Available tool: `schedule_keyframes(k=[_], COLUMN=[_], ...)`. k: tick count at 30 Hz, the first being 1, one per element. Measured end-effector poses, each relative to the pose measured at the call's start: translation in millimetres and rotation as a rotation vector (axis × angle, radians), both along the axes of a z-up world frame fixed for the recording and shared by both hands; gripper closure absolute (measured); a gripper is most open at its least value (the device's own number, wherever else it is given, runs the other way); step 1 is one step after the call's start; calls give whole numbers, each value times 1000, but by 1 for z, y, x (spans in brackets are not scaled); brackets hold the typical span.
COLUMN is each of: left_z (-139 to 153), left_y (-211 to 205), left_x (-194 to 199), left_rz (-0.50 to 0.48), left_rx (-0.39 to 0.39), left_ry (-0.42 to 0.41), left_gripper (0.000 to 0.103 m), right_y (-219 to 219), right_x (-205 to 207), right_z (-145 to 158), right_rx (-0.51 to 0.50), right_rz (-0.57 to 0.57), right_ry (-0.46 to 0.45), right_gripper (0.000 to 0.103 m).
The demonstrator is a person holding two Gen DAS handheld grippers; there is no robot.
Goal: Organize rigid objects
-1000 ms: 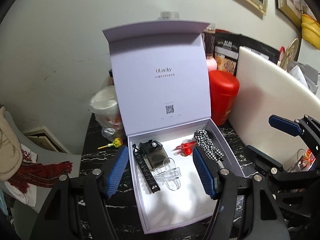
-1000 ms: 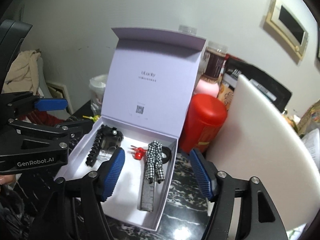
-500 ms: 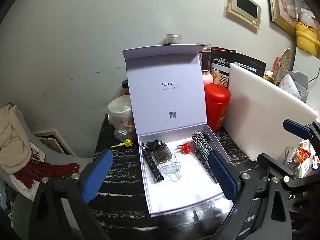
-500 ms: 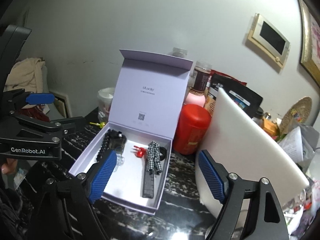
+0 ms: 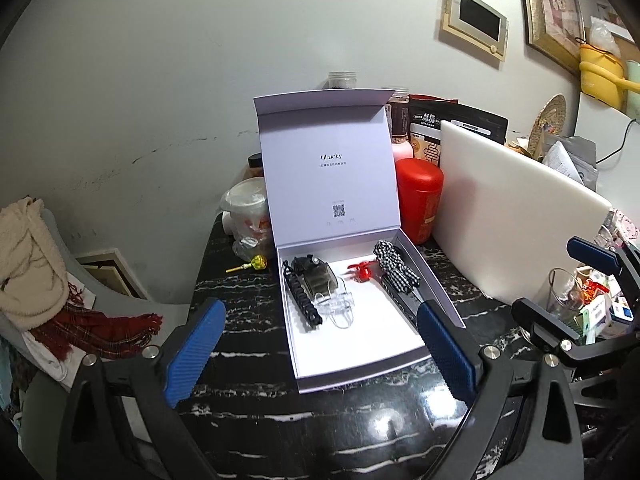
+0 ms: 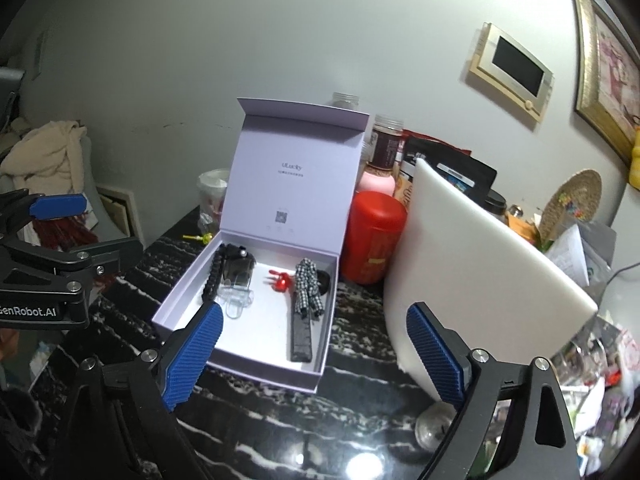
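Observation:
An open pale lilac gift box (image 5: 440, 300) (image 6: 176, 300) stands on the black marble table (image 5: 248, 360) with its lid upright. Inside lie a black beaded strap (image 5: 302, 300) (image 6: 212, 280), a dark smoky case (image 5: 316, 276) (image 6: 238, 266), a clear hair clip (image 5: 340, 308) (image 6: 238, 300), a red hair clip (image 5: 362, 272) (image 6: 282, 282), a black-and-white checked bow (image 5: 394, 264) (image 6: 307, 286) and a dark flat bar (image 6: 302, 336). My left gripper (image 5: 316, 352) is open and empty, in front of the box. My right gripper (image 6: 314, 356) is open and empty, in front of the box's right corner.
A red canister (image 5: 418, 196) (image 6: 372, 236) stands right of the box. A white board (image 5: 512, 224) (image 6: 480, 264) leans further right. A lollipop (image 5: 250, 265) and a bagged cup (image 5: 246, 216) lie left of the box. A glass (image 5: 562, 296) and clutter fill the right.
Both grippers have pulled back and up from the box, so it looks smaller and farther away. The left gripper's jaws have spread wider. The box contents have not moved.

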State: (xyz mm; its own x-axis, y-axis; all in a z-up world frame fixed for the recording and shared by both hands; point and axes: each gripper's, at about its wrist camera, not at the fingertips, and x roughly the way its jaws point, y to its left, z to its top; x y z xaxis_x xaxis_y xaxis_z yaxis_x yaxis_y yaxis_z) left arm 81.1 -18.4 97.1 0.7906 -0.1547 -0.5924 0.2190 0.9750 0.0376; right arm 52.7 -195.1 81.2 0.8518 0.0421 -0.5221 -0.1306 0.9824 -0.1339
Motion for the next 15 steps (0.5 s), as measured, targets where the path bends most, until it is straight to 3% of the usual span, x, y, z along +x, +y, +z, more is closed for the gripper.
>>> schedule_keyframes(k=[15], left_z=[-18], left_y=[1], left_x=[-28], left_rz=[-5], left_rx=[11], left_ry=[37], left_gripper=[5], right_y=[-6], right_x=[-27], right_z=[-14], right_rx=[1], right_rz=[-68], right_ry=[23], right_gripper=[1])
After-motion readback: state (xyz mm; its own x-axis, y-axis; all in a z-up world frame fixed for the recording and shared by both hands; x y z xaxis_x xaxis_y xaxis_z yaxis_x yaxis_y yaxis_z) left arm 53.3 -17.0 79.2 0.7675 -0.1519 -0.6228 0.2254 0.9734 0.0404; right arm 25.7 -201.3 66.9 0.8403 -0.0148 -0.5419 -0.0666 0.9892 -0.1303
